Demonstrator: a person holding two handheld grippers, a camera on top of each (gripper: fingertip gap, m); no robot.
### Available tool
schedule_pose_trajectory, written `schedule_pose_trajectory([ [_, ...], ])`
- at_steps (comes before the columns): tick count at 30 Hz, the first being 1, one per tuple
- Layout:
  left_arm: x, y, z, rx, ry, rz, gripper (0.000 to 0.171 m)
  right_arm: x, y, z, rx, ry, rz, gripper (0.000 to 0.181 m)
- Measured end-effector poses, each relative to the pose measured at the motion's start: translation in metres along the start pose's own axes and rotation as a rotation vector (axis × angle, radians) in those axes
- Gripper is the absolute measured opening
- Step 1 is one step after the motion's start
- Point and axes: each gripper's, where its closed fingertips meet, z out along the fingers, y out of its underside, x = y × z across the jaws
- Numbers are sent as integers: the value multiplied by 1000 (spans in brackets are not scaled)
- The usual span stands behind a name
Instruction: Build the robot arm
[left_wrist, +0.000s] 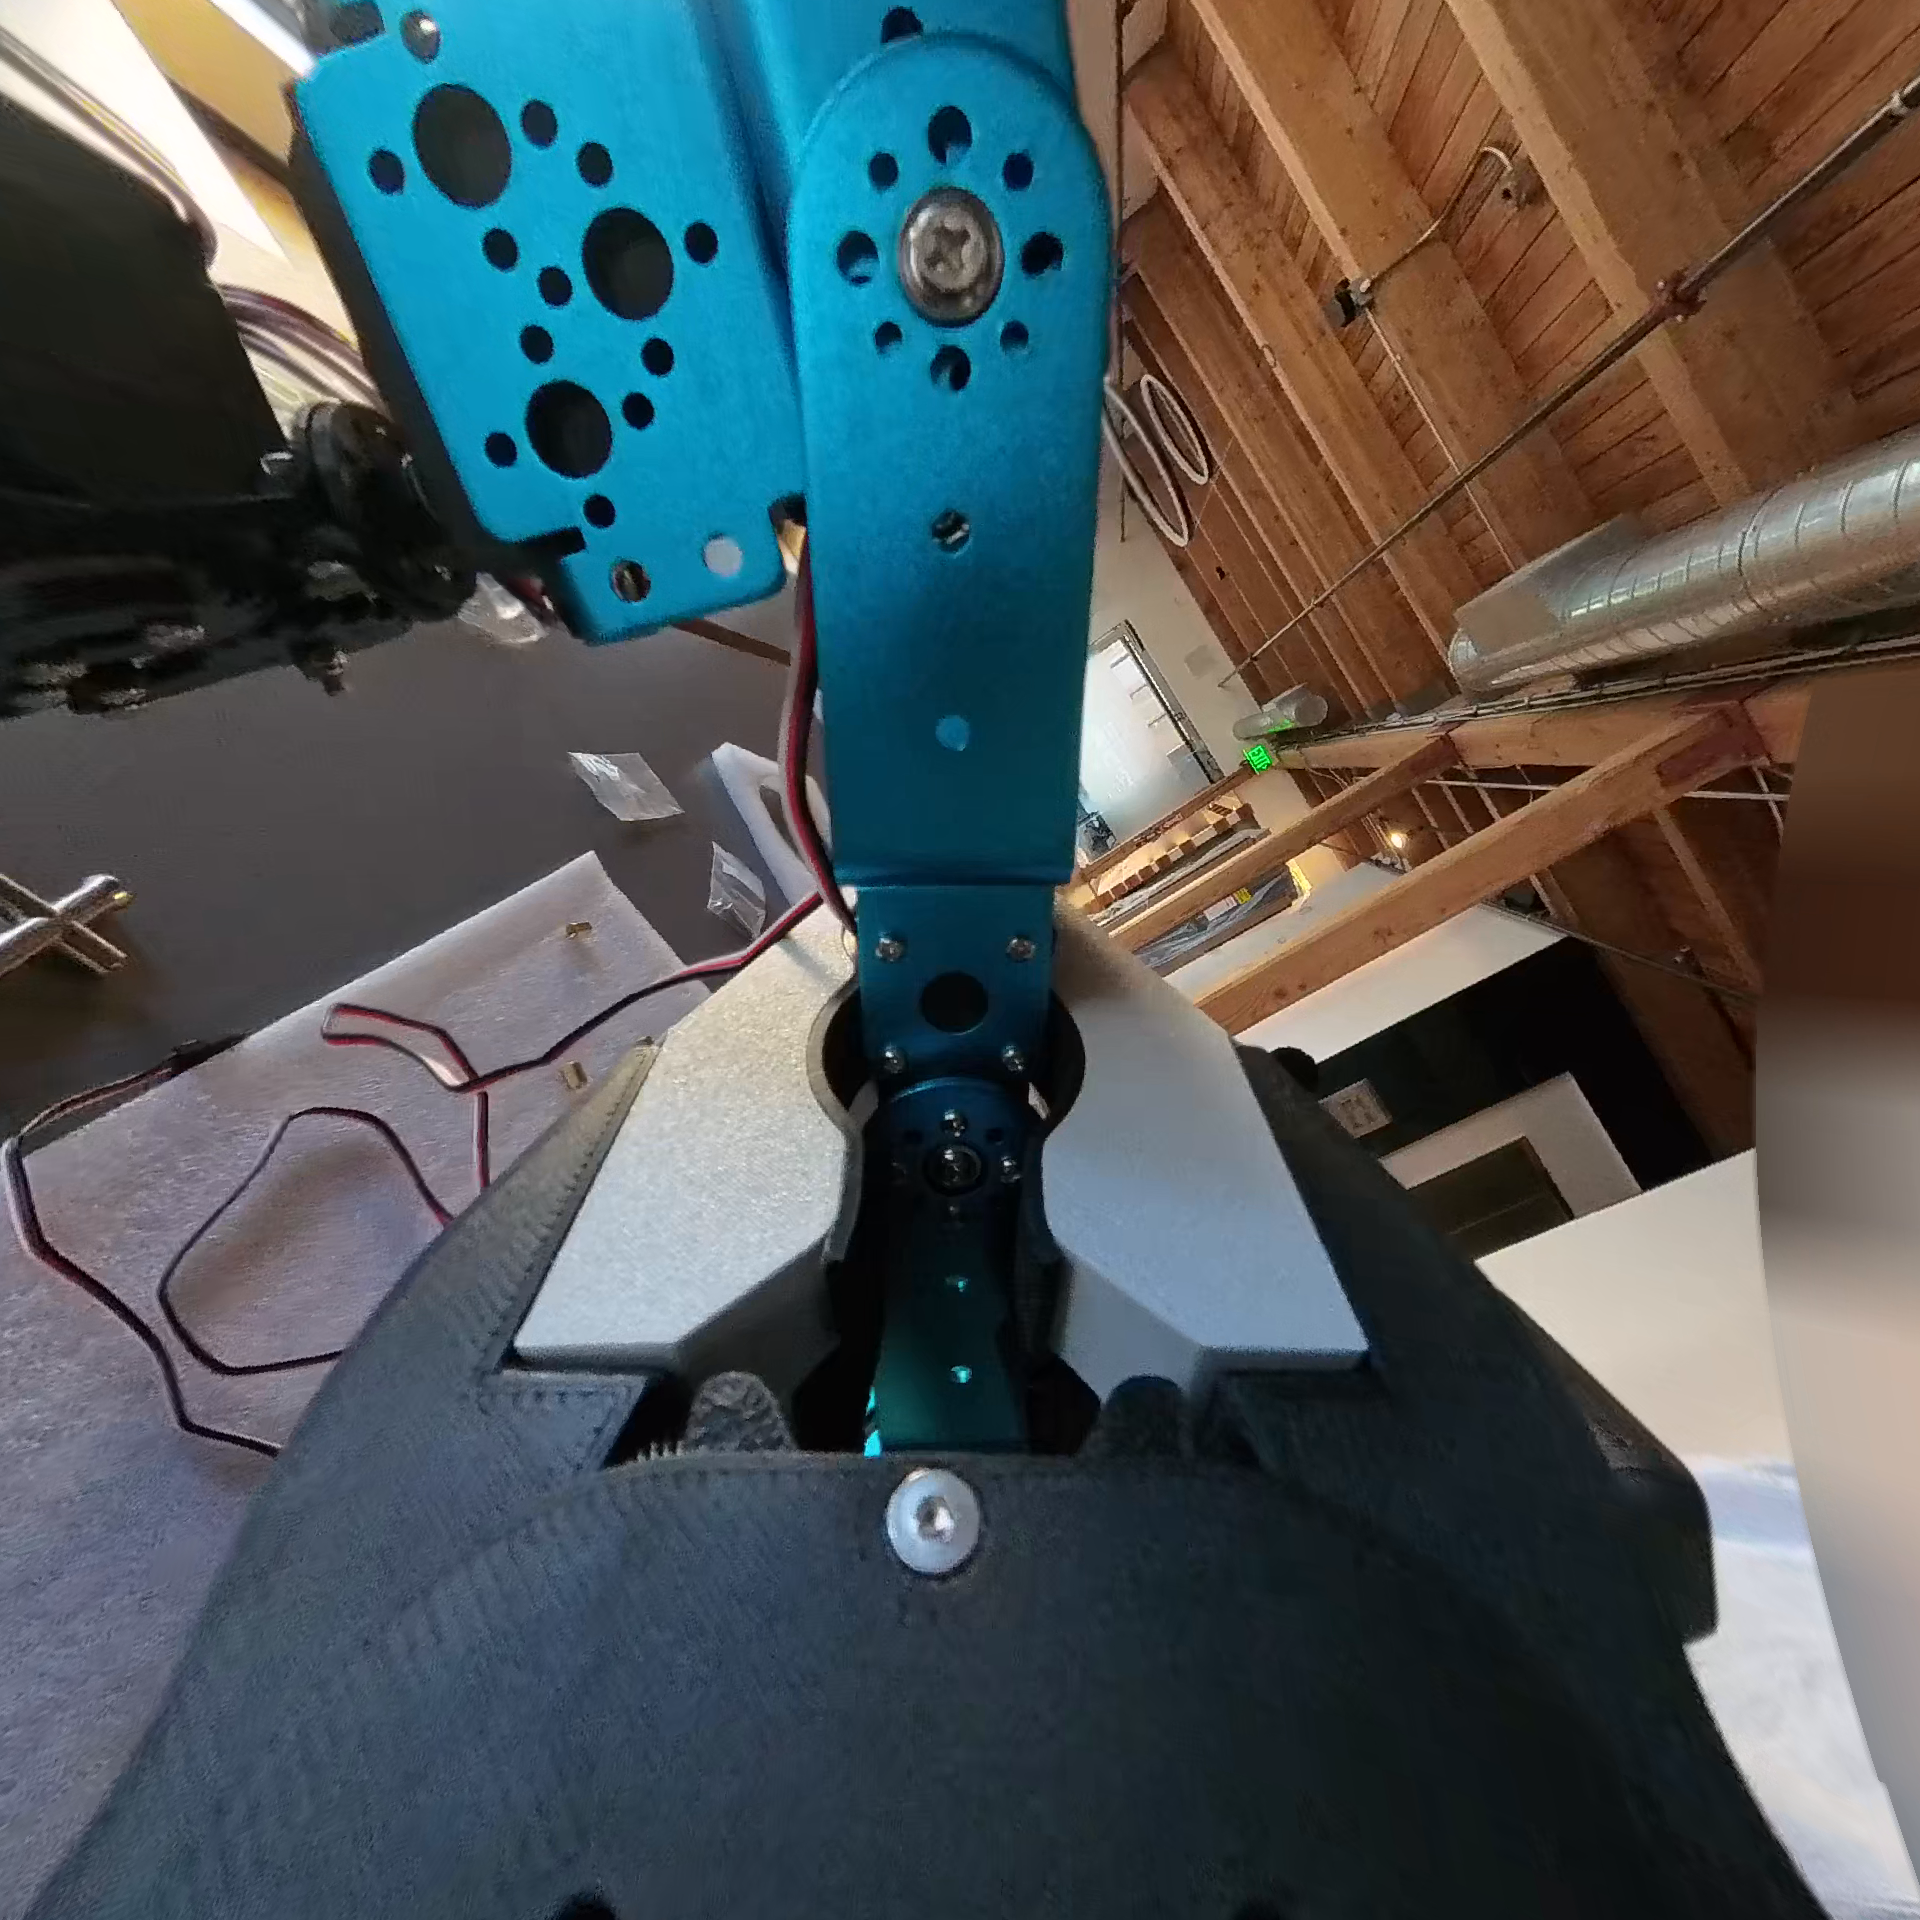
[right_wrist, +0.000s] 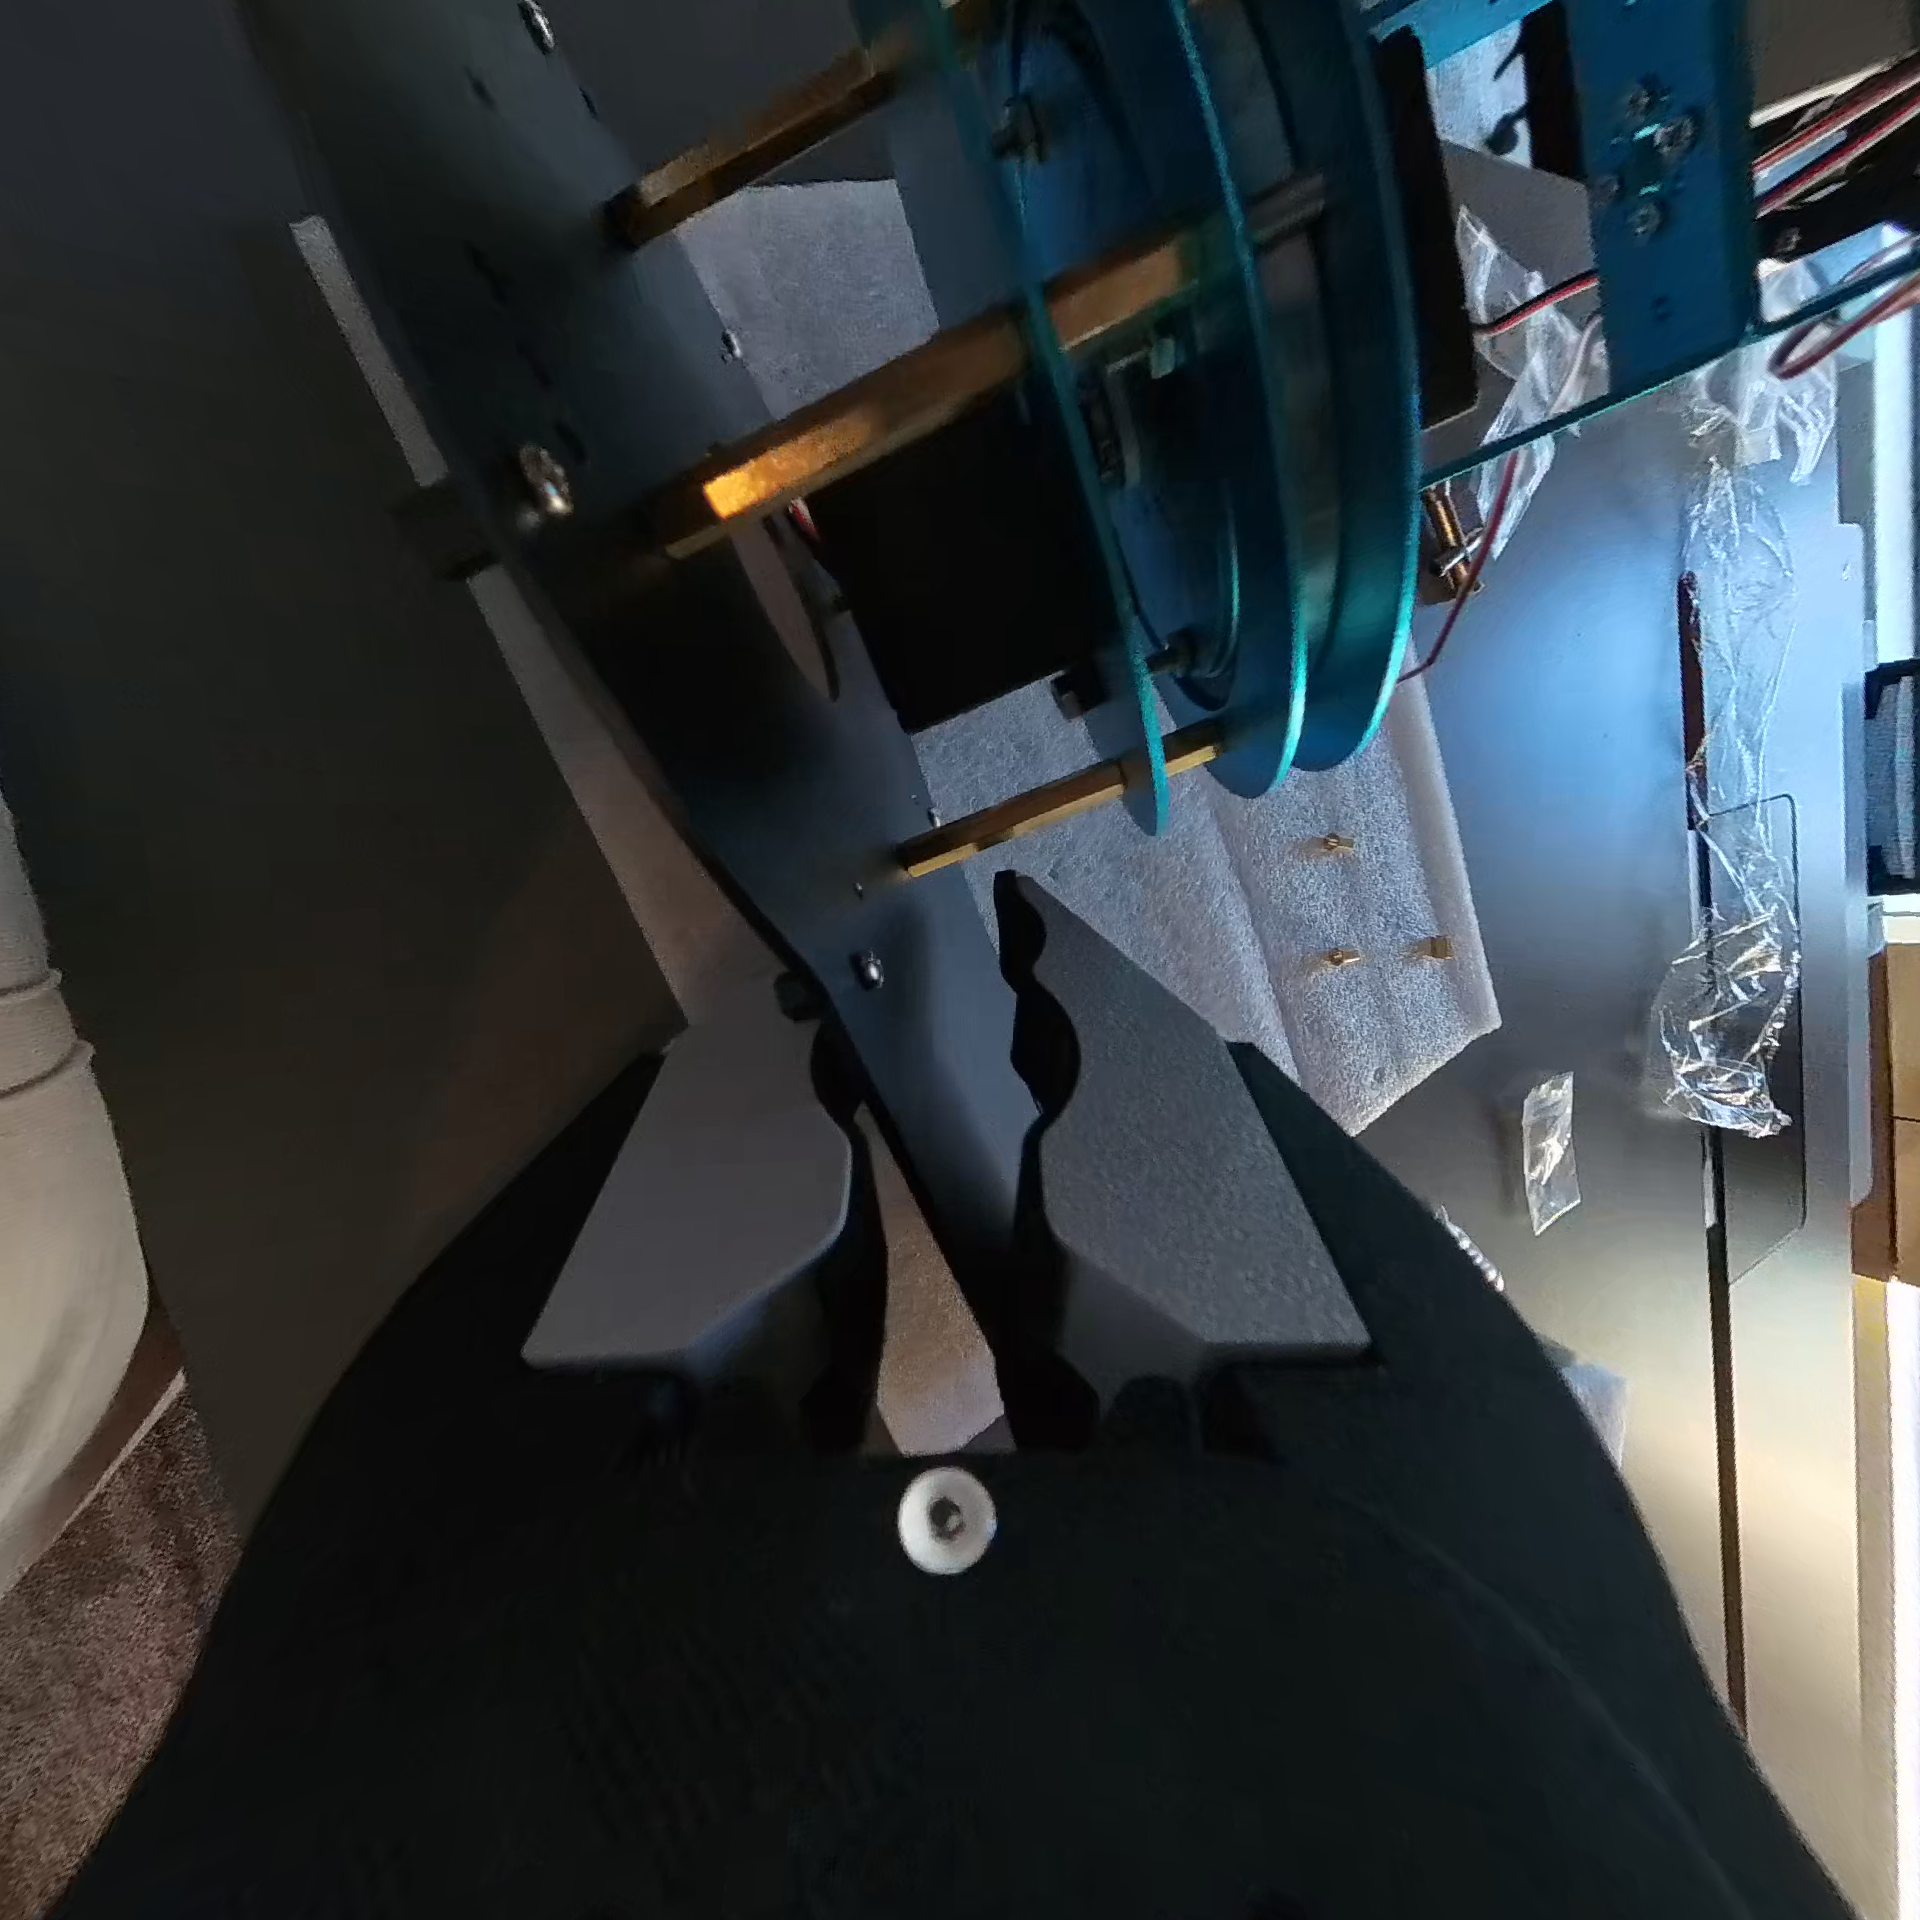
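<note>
In the left wrist view my left gripper (left_wrist: 951, 997) is shut on the lower link of a blue metal robot-arm kit (left_wrist: 951, 623). Its grey pads (left_wrist: 707, 1195) press both sides of the link. A blue perforated bracket (left_wrist: 540, 312) hangs off the arm's upper left. In the right wrist view my right gripper (right_wrist: 914, 966) is shut on the edge of the kit's black base plate (right_wrist: 623, 675). Brass standoffs (right_wrist: 831, 457) join that plate to blue round discs (right_wrist: 1340, 520), with a black servo (right_wrist: 956, 603) between them.
Red-and-black servo wires (left_wrist: 457, 1070) loop over a white foam sheet (left_wrist: 312, 1039) on a dark table. A metal cross wrench (left_wrist: 62, 925) and small plastic bags (left_wrist: 623, 784) lie beyond. Loose brass standoffs (right_wrist: 1434, 948) rest on the foam (right_wrist: 1299, 935), beside crumpled plastic wrap (right_wrist: 1735, 935). Some 20 cm of space lies between my two pairs of fingers. The foam (right_wrist: 1299, 935) is about 15 cm from my right fingertips.
</note>
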Motion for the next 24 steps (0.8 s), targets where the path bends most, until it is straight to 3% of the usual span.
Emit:
schedule_pose_trajectory([
  [15,-42,-7,5,-6,-28,-184,21,14,-5,4,-26,-132,81,22],
  [24,-44,-7,6,-25,-20,-204,22,14,-5,4,-42,-153,89,21],
])
